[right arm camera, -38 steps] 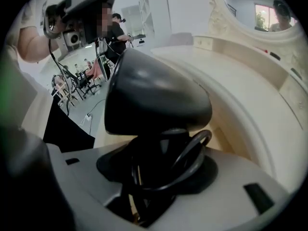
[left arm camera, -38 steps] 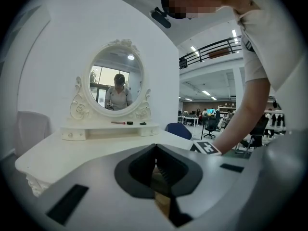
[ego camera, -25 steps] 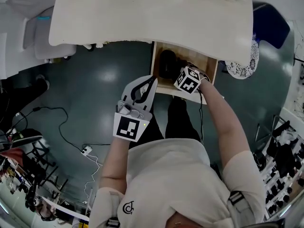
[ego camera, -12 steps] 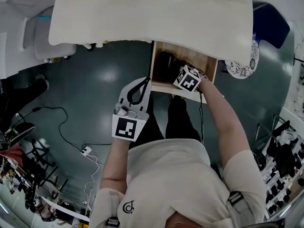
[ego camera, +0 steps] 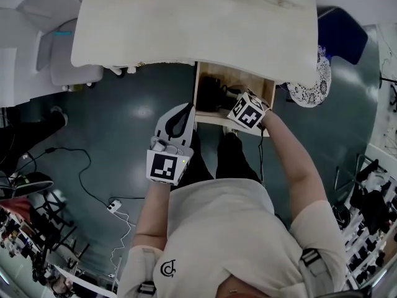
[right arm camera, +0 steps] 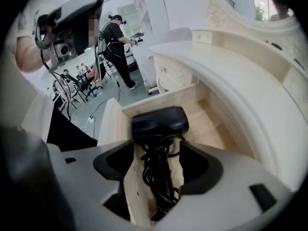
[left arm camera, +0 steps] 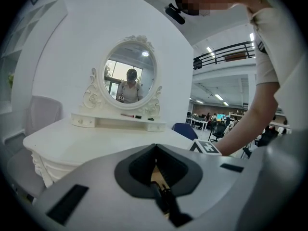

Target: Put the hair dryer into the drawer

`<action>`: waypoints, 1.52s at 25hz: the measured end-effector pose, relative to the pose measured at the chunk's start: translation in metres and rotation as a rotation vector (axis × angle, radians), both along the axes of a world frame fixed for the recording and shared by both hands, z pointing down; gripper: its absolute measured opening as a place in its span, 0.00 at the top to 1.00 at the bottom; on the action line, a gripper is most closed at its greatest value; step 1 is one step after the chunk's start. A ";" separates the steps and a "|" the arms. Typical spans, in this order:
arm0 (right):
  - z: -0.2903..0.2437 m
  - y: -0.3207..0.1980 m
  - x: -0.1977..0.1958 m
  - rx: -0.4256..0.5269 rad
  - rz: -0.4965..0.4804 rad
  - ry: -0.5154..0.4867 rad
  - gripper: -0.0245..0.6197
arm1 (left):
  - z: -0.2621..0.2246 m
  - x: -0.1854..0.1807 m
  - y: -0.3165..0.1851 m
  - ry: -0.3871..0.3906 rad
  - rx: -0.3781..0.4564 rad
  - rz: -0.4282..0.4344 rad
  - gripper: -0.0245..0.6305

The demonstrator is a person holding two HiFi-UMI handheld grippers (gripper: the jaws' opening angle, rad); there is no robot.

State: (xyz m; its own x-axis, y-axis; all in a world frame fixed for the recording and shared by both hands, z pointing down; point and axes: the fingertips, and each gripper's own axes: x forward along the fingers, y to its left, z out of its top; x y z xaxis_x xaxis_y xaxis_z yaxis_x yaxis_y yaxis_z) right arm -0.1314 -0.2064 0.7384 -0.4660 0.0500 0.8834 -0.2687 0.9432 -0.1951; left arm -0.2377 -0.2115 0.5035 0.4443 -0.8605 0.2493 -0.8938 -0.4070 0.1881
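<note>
The black hair dryer (right arm camera: 160, 121), its cord wound round the handle, lies in the open wooden drawer (right arm camera: 211, 124) under the white dressing table. In the head view the hair dryer (ego camera: 212, 92) sits in the left part of the drawer (ego camera: 255, 82). My right gripper (right arm camera: 156, 162) hangs just above it, pointing steeply down. Its jaws are opening, the dryer's handle shows between them, and the pads stand clear of it. The right gripper (ego camera: 240, 103) is over the drawer's front edge. My left gripper (ego camera: 188, 107) is shut and empty, held left of the drawer front.
The dressing table top (ego camera: 198, 23) overhangs the drawer's back. An oval mirror (left arm camera: 130, 78) stands on it. A pale chair (ego camera: 68, 58) is at the left. Cables (ego camera: 80, 179) and a power strip (ego camera: 112, 206) lie on the grey floor. A patterned round thing (ego camera: 313, 82) is right of the drawer.
The right gripper has lifted and drawn back a little toward the drawer front, and its jaws have widened off the hair dryer, which stays in the drawer. The left gripper has rolled slightly.
</note>
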 end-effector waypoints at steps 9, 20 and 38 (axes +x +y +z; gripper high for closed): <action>-0.121 -0.031 -0.004 0.192 0.188 -0.219 0.90 | -0.047 0.020 -0.019 -0.069 0.065 0.053 0.94; -0.263 -0.060 0.040 0.510 0.463 -0.481 0.95 | -0.111 0.026 -0.050 -0.135 0.166 0.051 0.94; -0.382 -0.059 0.106 0.807 0.659 -0.762 0.95 | -0.152 0.043 -0.050 -0.163 0.252 0.076 0.94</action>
